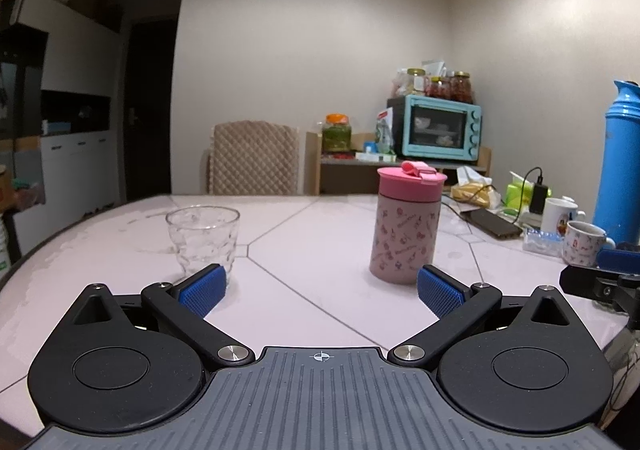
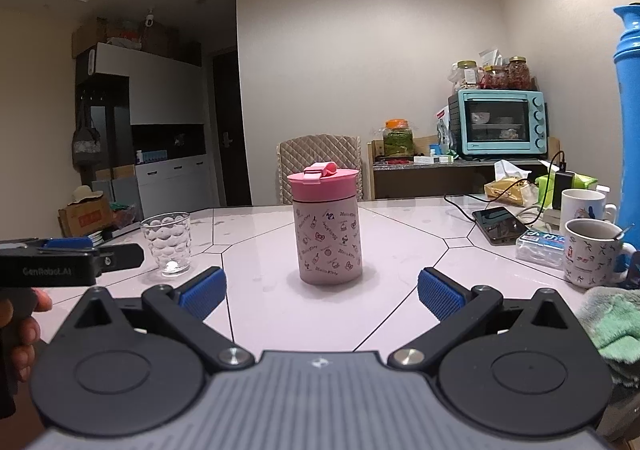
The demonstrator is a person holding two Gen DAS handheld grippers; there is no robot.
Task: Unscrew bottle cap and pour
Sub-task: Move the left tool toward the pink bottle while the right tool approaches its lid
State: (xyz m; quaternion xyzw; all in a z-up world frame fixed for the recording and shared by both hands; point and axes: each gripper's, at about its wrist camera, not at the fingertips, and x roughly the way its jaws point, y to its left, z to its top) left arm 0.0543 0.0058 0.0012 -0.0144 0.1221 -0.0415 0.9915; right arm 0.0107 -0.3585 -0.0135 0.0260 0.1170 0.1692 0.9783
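Observation:
A short pink patterned bottle (image 1: 404, 236) with a pink screw cap (image 1: 412, 180) stands upright on the pale table. A clear dimpled glass (image 1: 203, 238) stands to its left and looks empty. My left gripper (image 1: 320, 290) is open and empty, short of both, with the glass just beyond its left finger. In the right wrist view the bottle (image 2: 328, 240) and its cap (image 2: 322, 182) stand straight ahead, the glass (image 2: 167, 244) to the left. My right gripper (image 2: 320, 290) is open and empty, short of the bottle.
On the table's right side stand two mugs (image 2: 592, 254), a phone (image 2: 500, 226), a small plastic box (image 2: 540, 248) and a tall blue thermos (image 2: 630, 122). A green cloth (image 2: 612, 326) lies at the near right. A chair (image 2: 320, 170) stands behind the table.

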